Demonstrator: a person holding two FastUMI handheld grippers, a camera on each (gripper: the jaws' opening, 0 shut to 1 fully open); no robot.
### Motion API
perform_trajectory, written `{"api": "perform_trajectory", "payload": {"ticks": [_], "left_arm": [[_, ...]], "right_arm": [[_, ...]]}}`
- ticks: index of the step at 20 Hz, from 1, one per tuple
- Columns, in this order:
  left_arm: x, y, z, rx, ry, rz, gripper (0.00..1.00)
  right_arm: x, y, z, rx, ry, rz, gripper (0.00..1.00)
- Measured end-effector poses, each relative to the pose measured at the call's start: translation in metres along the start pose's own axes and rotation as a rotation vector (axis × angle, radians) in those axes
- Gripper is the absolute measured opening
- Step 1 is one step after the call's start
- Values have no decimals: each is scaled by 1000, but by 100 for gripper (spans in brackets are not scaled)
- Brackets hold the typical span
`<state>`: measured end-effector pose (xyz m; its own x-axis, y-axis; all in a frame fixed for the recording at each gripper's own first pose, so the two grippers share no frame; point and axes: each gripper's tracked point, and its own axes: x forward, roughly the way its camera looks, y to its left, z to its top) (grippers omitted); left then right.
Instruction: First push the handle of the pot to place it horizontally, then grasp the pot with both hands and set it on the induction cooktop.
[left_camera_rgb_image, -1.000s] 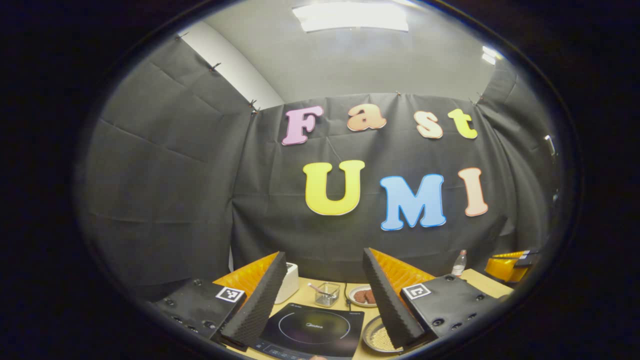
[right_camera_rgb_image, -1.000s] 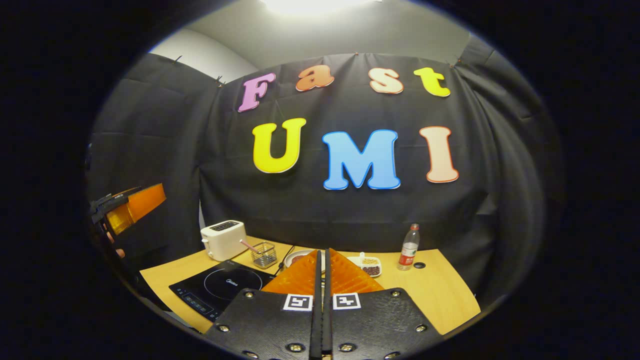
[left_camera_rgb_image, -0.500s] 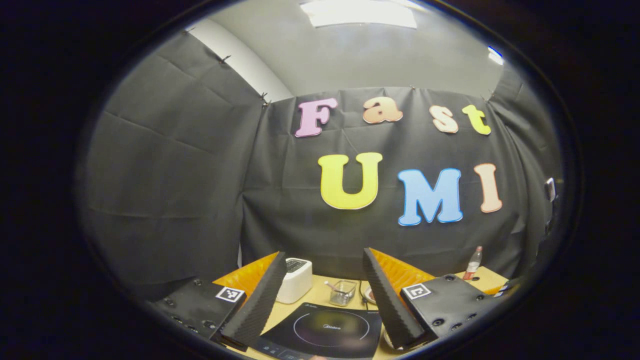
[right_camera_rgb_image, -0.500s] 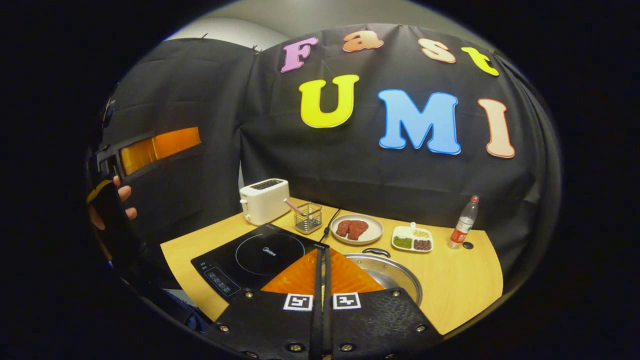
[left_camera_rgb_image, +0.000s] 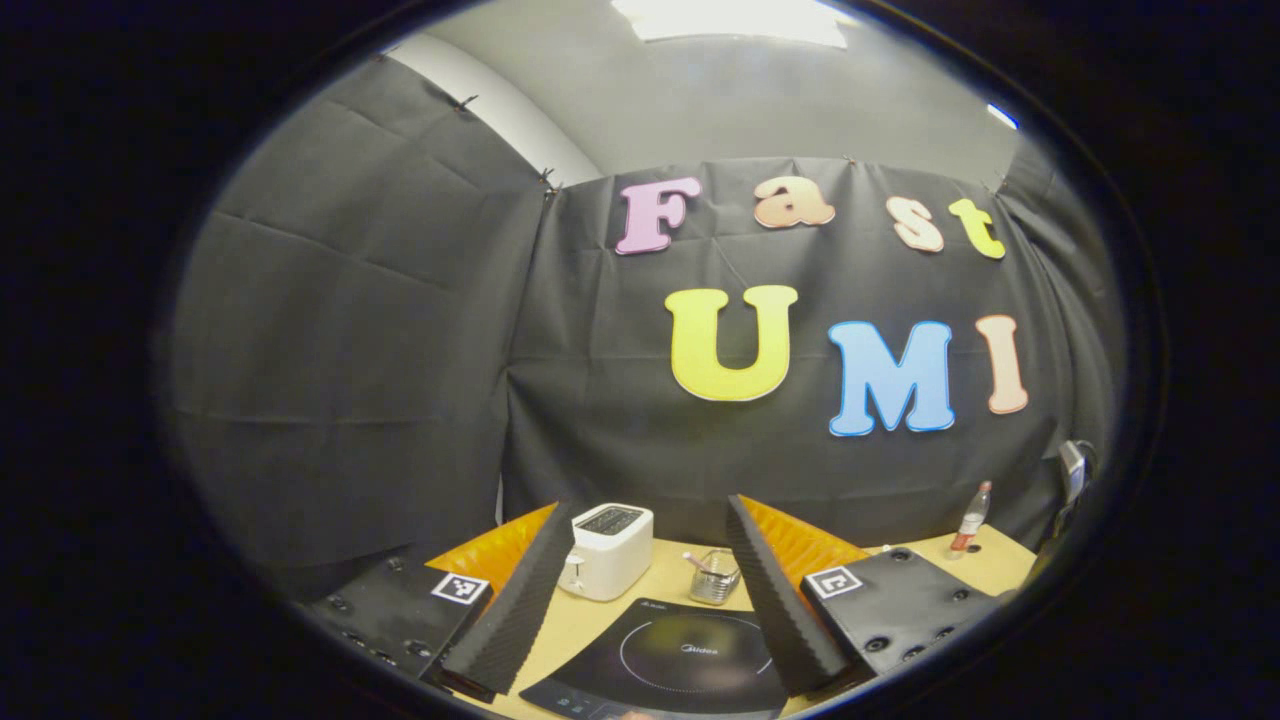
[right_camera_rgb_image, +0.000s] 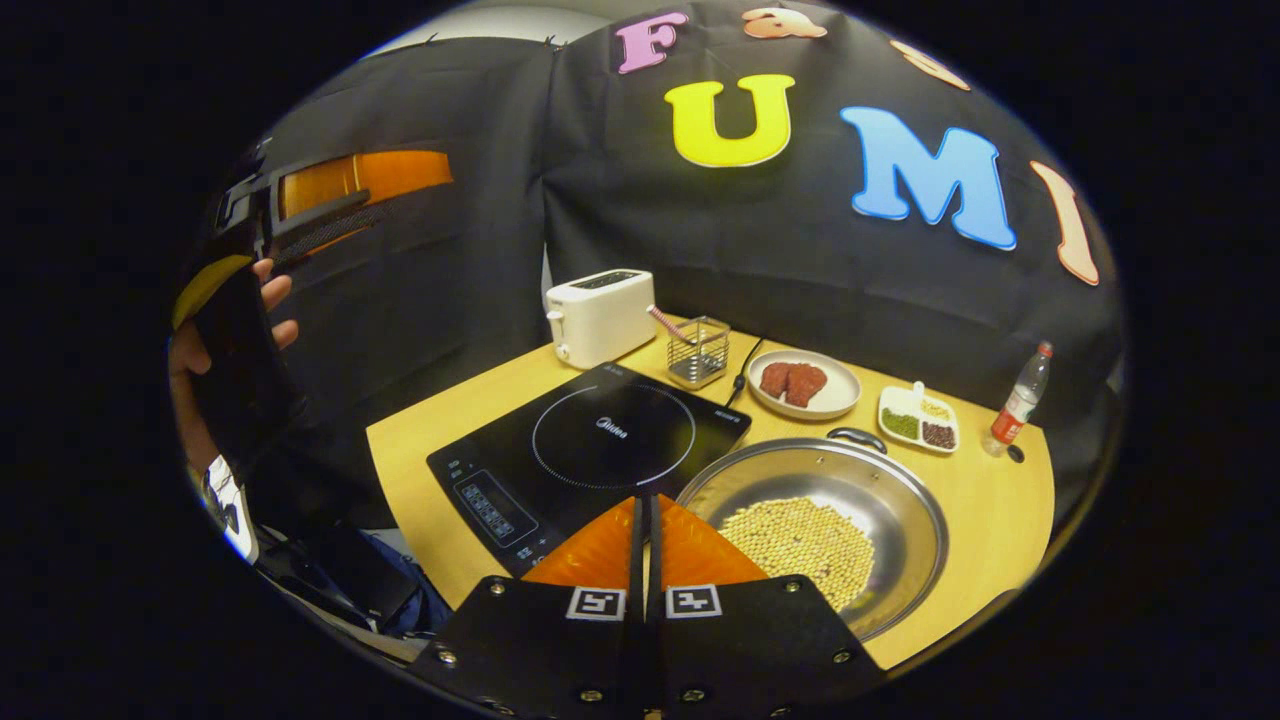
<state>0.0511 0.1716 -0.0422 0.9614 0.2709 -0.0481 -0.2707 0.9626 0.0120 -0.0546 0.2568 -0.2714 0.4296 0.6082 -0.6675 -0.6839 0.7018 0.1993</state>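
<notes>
Right gripper view: pot (right_camera_rgb_image: 812, 520) beside cooktop (right_camera_rgb_image: 590, 450)

pot (right_camera_rgb_image: 812, 530) right of cooktop (right_camera_rgb_image: 590, 450) (touching), toaster (right_camera_rgb_image: 600, 316) behind

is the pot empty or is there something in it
Not empty. The pot holds a layer of pale beans across its bottom, seen in the right gripper view.

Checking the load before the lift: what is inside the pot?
The pot holds a flat pile of pale beans covering its middle. Its near-left rim is hidden behind the right gripper.
</notes>
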Motion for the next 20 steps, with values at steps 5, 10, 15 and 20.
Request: {"api": "perform_trajectory", "payload": {"ticks": [5,10,15,20], "left_arm": [[9,5,-10,-14,14,-3,95],[14,1,-17,-9,15,-23,96],[24,-12,-23,-27,26,-67,99],[37,-29,-27,-42,27,-118,94]], "right_arm": [[15,10,-43,1,141,34,1],[19,8,-78,21,242,29,1],[18,-3,-101,105,320,-4,1],[13,-17,-111,203,337,-55,1]]}}
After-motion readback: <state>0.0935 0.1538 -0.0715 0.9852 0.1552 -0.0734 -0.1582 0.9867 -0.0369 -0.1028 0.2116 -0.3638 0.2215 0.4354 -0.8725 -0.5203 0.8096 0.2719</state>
